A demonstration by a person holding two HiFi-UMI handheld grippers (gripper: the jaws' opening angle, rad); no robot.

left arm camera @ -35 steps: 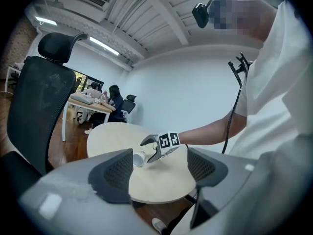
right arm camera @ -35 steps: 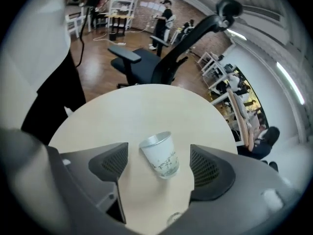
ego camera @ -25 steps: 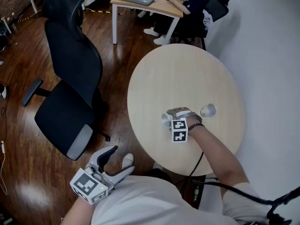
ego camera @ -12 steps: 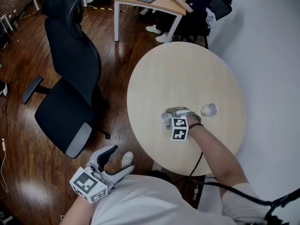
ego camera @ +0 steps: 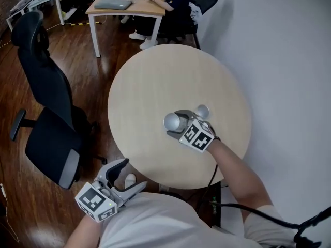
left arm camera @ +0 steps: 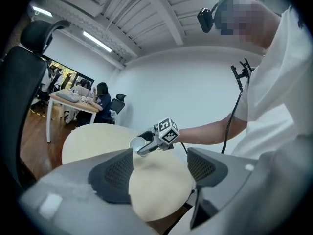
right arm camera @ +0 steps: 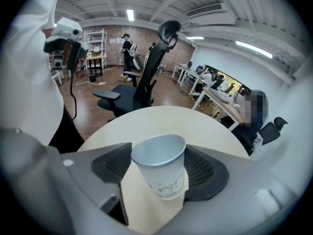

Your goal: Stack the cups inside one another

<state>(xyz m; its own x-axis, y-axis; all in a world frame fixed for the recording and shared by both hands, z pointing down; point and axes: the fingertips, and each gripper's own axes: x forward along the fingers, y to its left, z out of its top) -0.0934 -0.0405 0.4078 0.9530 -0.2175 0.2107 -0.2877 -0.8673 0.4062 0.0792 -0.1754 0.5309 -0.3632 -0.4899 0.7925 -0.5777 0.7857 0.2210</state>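
My right gripper point(ego camera: 178, 125) is shut on a white paper cup point(ego camera: 172, 121) and holds it above the round wooden table point(ego camera: 155, 87), its mouth turned up toward the head view. In the right gripper view the cup point(right arm camera: 164, 173) sits upright between the two pads, empty inside. A second white cup point(ego camera: 201, 110) rests on the table just beyond the gripper, apparently on its side. My left gripper point(ego camera: 132, 174) hangs open off the table's near edge, over the floor, with nothing in it. From the left gripper view the held cup point(left arm camera: 137, 143) shows between its open jaws.
A black office chair point(ego camera: 46, 123) stands left of the table on the wooden floor. A desk point(ego camera: 126, 6) with seated people is at the back. A white wall point(ego camera: 279, 61) runs close along the table's right side. A cable trails from my right arm.
The right gripper has lifted the cup off the table and brought it closer to the second cup. The head view has shifted. The left gripper stays low and open.
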